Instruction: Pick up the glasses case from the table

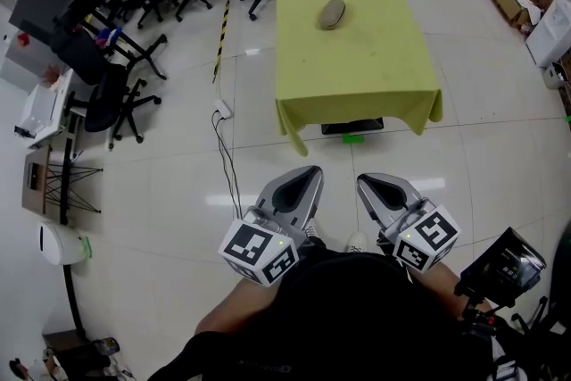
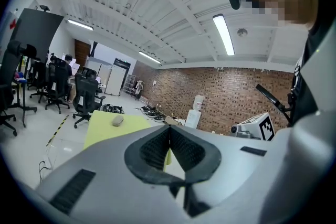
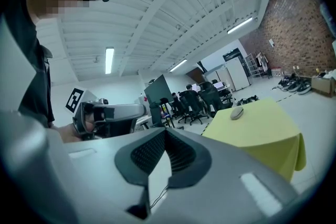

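The yellow tablecloth point(image 1: 357, 58) hangs low on every side and hides whatever holds the top up, and of the dark thing point(image 1: 352, 128) under it only a front edge shows below the hem, too little to tell what it is. The glasses case point(image 1: 332, 13) is too small in all three views to show a seam or clasp. In the head view the person's hands are hidden beneath the left gripper point(image 1: 314, 170) and the right gripper point(image 1: 361, 180), and the right edge cuts off a white box point(image 1: 553, 29).
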